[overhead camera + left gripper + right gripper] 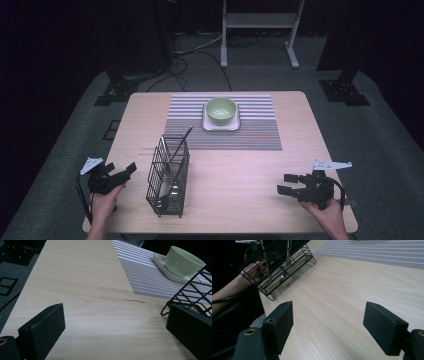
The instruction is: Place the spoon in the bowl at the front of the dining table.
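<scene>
With both the left gripper (120,176) and right gripper (290,184) spread wide and empty at the frame's lower corners, the tall wire basket (168,176) at lower centre-left looks tippy, and a careless sideways nudge could topple it and spill its utensils (181,145).

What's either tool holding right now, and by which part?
Nothing. The left tool and right tool are both open above the table, empty.

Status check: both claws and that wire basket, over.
Left claw open, empty, left of black wire basket. Right claw open, empty, over bare wooden table. Nothing between claws and basket.
</scene>
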Demonstrator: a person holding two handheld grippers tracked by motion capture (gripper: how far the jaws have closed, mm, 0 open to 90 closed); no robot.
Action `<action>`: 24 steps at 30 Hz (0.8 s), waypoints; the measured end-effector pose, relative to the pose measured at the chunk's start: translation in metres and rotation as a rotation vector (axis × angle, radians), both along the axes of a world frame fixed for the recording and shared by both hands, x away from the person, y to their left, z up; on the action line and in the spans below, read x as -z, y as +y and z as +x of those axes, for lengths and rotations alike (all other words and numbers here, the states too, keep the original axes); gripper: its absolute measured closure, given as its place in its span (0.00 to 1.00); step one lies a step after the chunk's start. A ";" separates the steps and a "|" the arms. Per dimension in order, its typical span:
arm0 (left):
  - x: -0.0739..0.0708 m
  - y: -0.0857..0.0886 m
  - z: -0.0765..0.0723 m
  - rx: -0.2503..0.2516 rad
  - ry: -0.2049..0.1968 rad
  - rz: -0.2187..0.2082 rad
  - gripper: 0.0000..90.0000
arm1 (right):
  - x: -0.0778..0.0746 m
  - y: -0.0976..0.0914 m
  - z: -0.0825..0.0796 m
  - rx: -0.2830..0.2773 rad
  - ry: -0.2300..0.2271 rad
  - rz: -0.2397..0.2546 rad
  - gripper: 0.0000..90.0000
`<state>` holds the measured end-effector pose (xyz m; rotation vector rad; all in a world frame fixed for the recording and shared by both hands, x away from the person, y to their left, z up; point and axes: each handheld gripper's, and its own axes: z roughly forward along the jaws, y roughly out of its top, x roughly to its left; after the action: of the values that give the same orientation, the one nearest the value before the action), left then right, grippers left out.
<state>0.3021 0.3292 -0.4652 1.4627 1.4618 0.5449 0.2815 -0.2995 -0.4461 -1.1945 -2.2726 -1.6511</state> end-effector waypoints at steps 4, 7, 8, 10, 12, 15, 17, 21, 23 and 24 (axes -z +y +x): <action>0.000 0.001 -0.001 -0.001 -0.001 -0.002 0.01 | -0.004 0.009 0.003 -0.030 0.011 -0.005 0.25; 0.000 0.002 -0.001 -0.006 -0.001 -0.005 0.01 | -0.007 0.014 0.005 -0.042 0.009 -0.014 0.25; 0.000 0.002 -0.001 -0.005 -0.002 -0.006 0.01 | -0.010 0.018 0.006 -0.054 0.010 -0.010 0.25; 0.000 0.002 -0.002 -0.004 -0.002 -0.009 0.01 | -0.012 0.021 0.008 -0.061 0.011 -0.007 0.25; -0.001 0.002 -0.002 -0.006 -0.004 -0.012 0.01 | -0.015 0.024 0.009 -0.069 0.012 -0.011 0.25; -0.001 0.002 -0.002 -0.004 -0.005 -0.010 0.01 | -0.020 0.030 0.012 -0.083 0.018 -0.009 0.25; -0.001 0.002 -0.003 -0.004 -0.005 -0.008 0.01 | -0.023 0.033 0.014 -0.092 0.016 -0.012 0.25; 0.000 0.002 -0.002 -0.006 -0.003 -0.012 0.01 | -0.030 0.040 0.017 -0.110 0.020 -0.010 0.25; -0.001 0.002 -0.002 -0.006 -0.004 -0.012 0.01 | -0.033 0.043 0.020 -0.119 0.023 -0.007 0.25; -0.001 0.002 -0.002 -0.006 -0.005 -0.011 0.01 | -0.035 0.044 0.021 -0.122 0.022 -0.005 0.24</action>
<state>0.2998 0.3314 -0.4644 1.4474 1.4641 0.5429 0.3022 -0.2553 -0.4116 -1.0458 -2.2879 -1.5827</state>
